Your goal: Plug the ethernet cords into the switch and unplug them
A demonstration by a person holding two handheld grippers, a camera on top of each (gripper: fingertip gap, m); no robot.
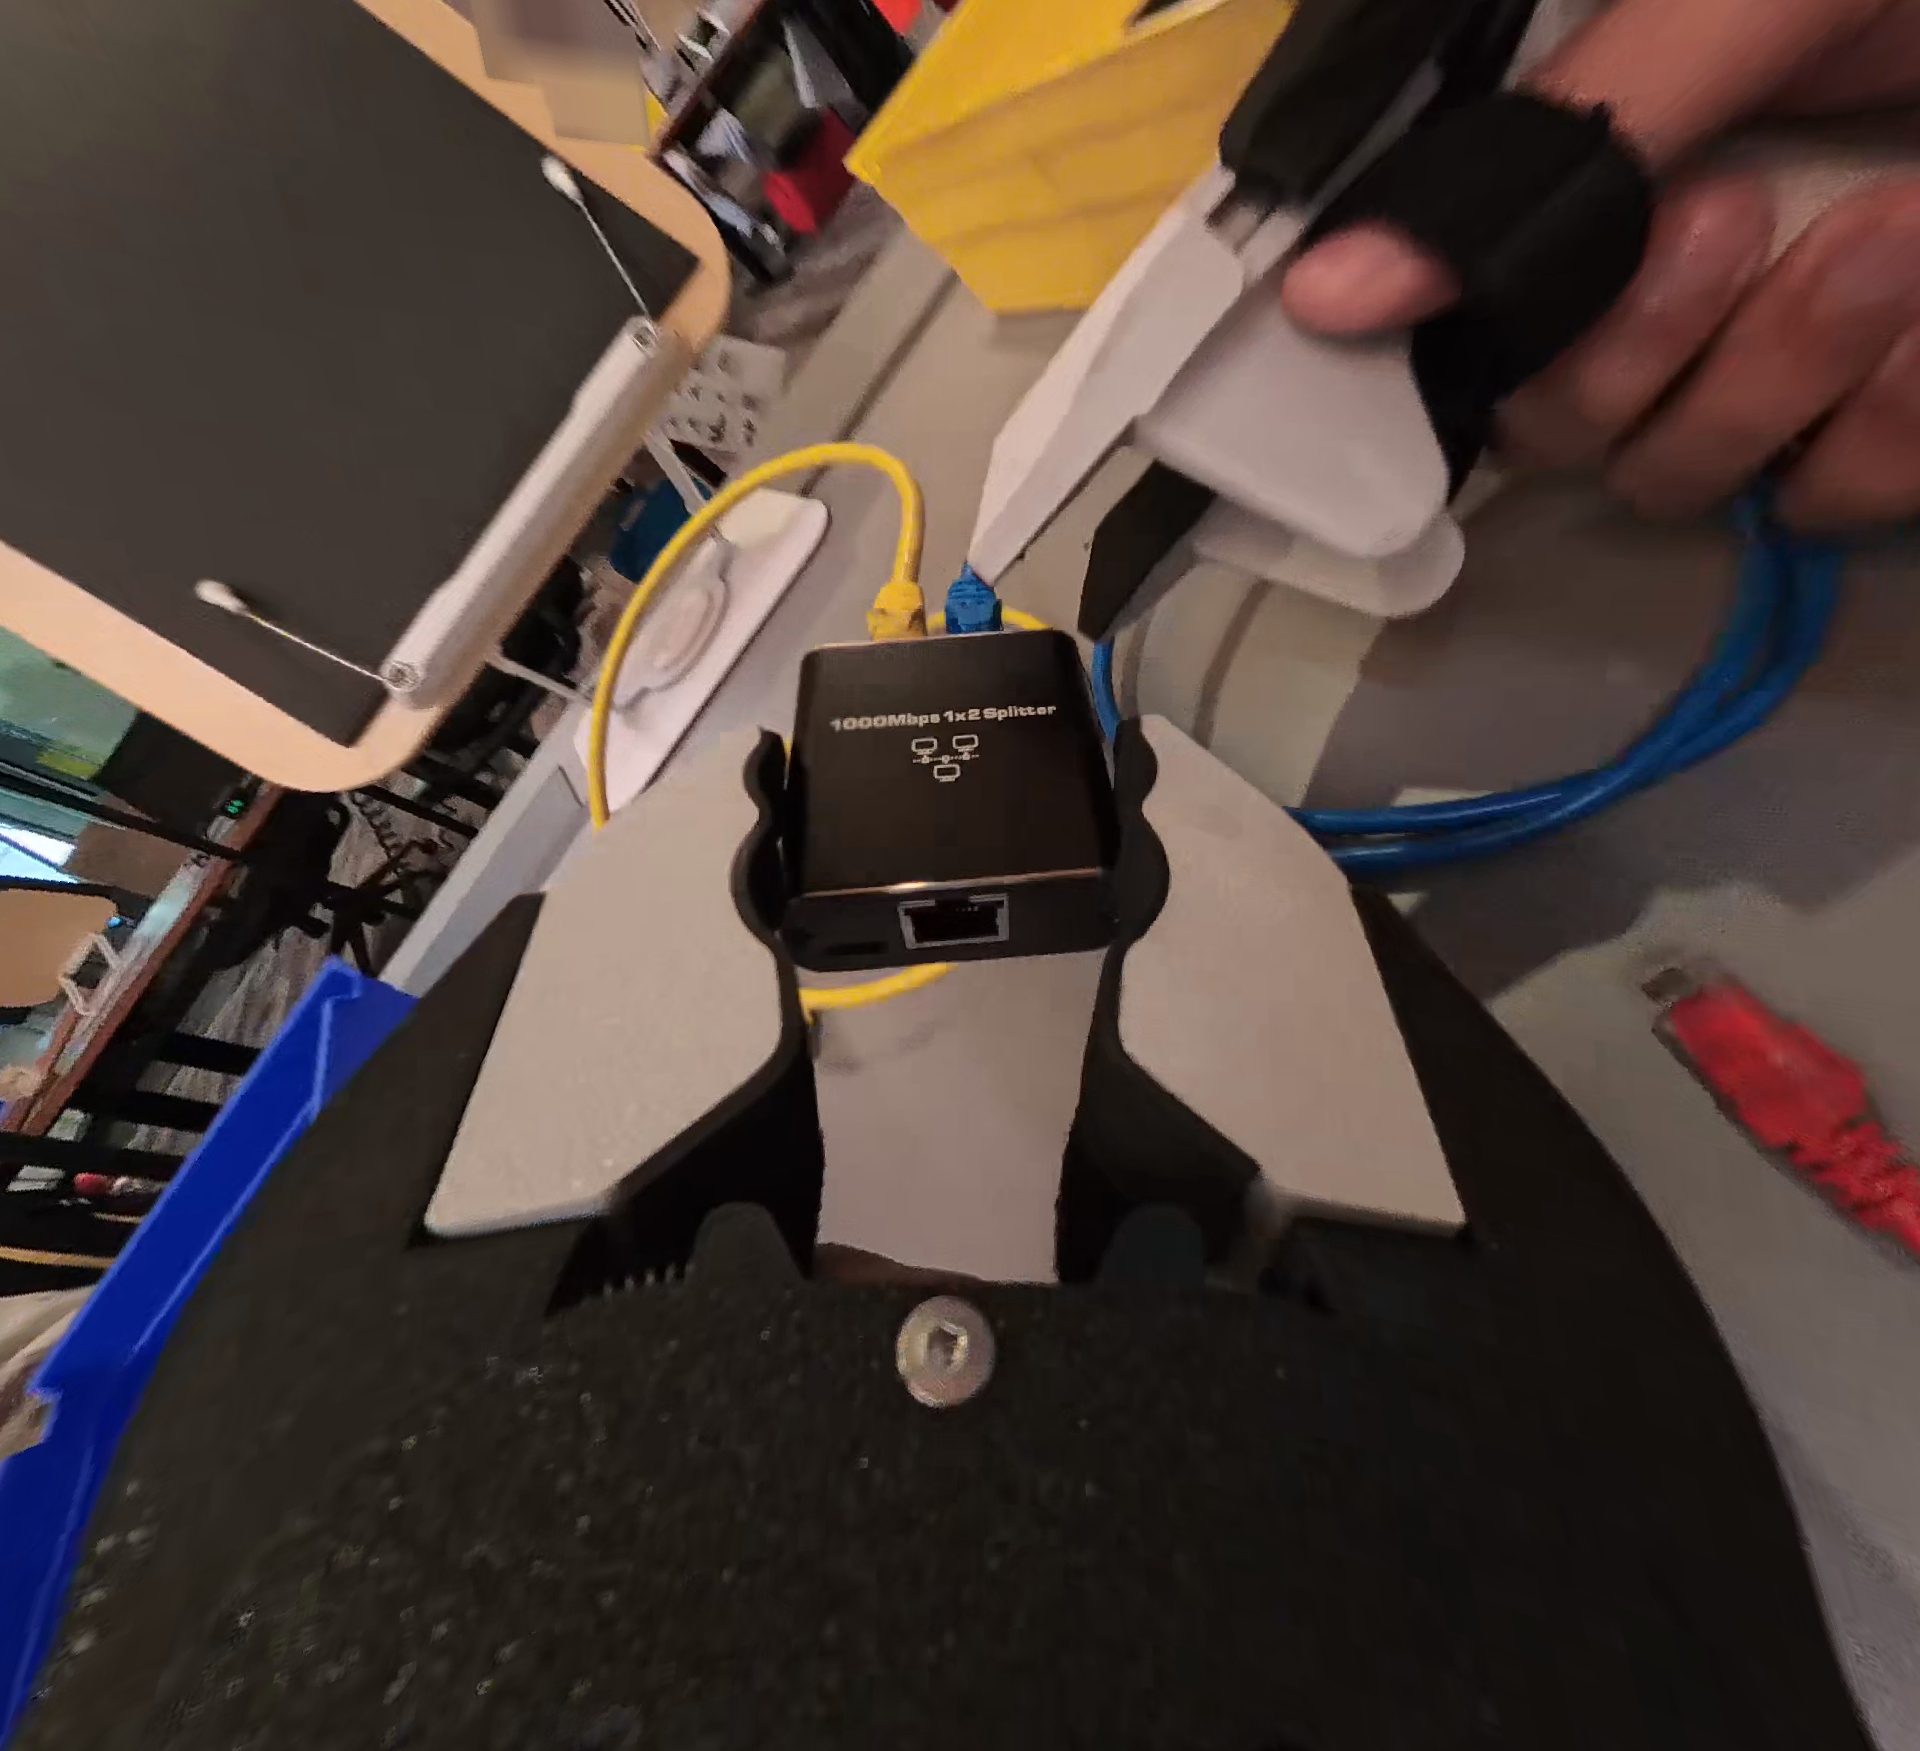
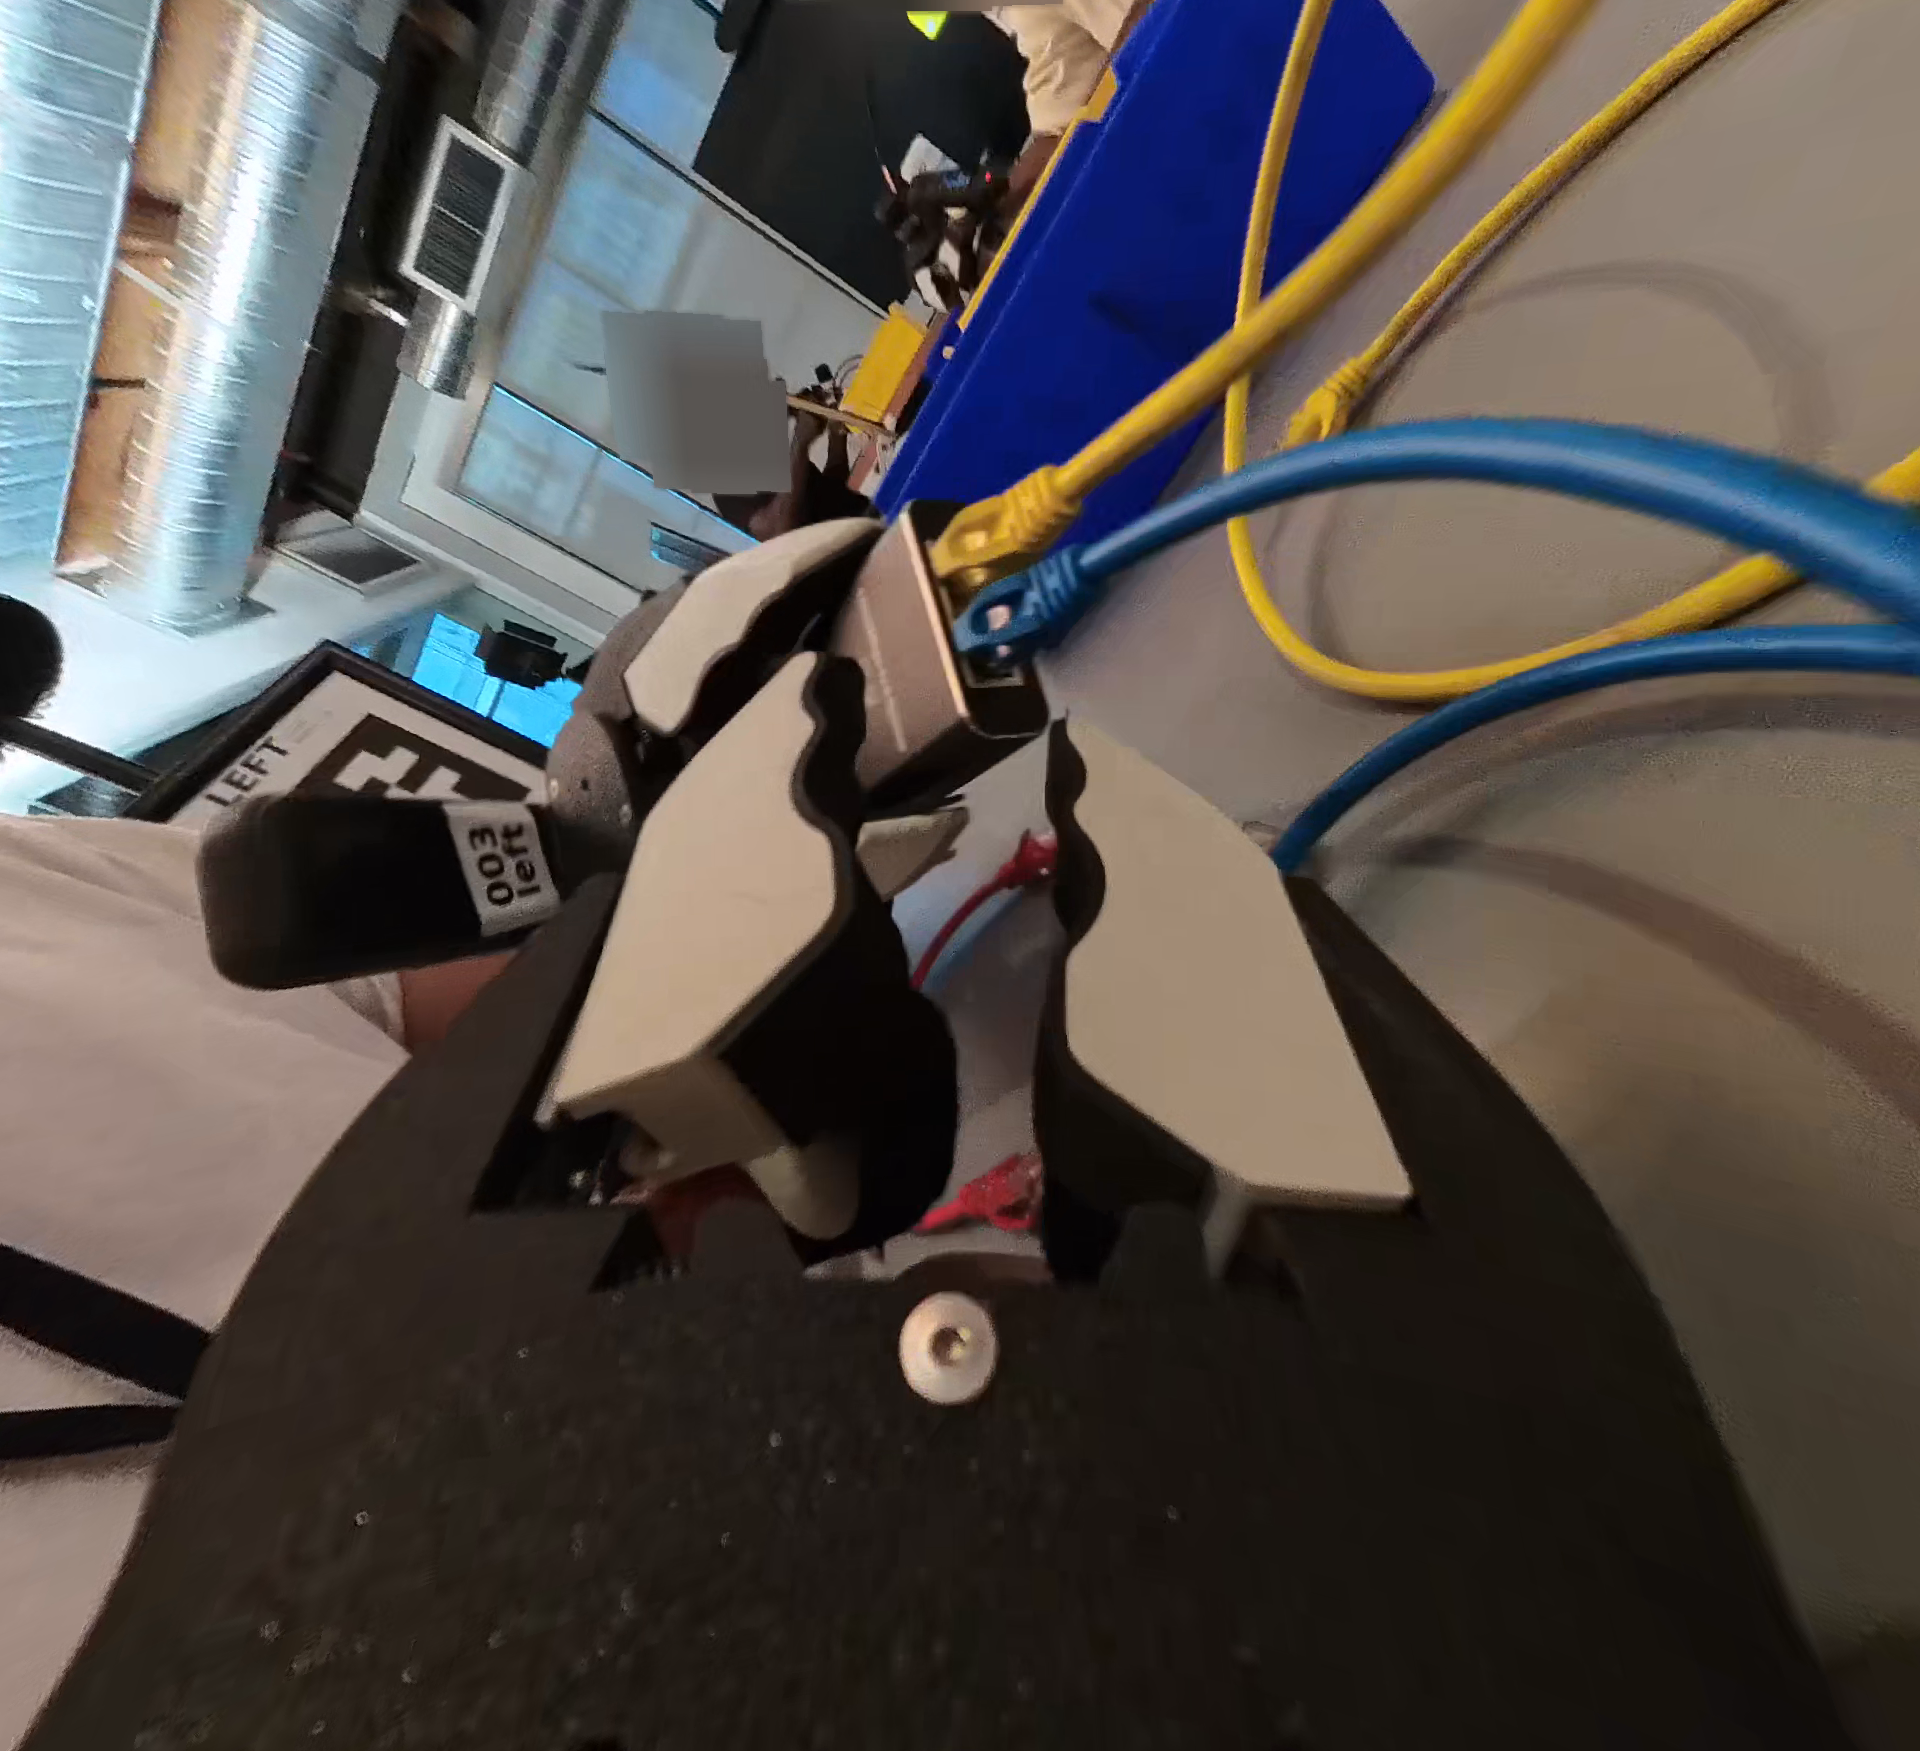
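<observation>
Clamping the black switch (image 1: pixel 945 797), the left gripper (image 1: pixel 945 828) held firm; the right gripper (image 2: pixel 956 766), jaws parted and empty, hung beside the plugged yellow cord (image 1: pixel 896 605) and blue cord (image 1: pixel 971 602), a red cable (image 1: pixel 1797 1099) lying nearby on the desk (image 1: pixel 1662 1389).

Red cable (image 1: pixel 1808 1104) blurred, cut by right edge, blue cable (image 1: pixel 1621 766) partly hidden behind right gripper (image 1: pixel 1049 579).
</observation>
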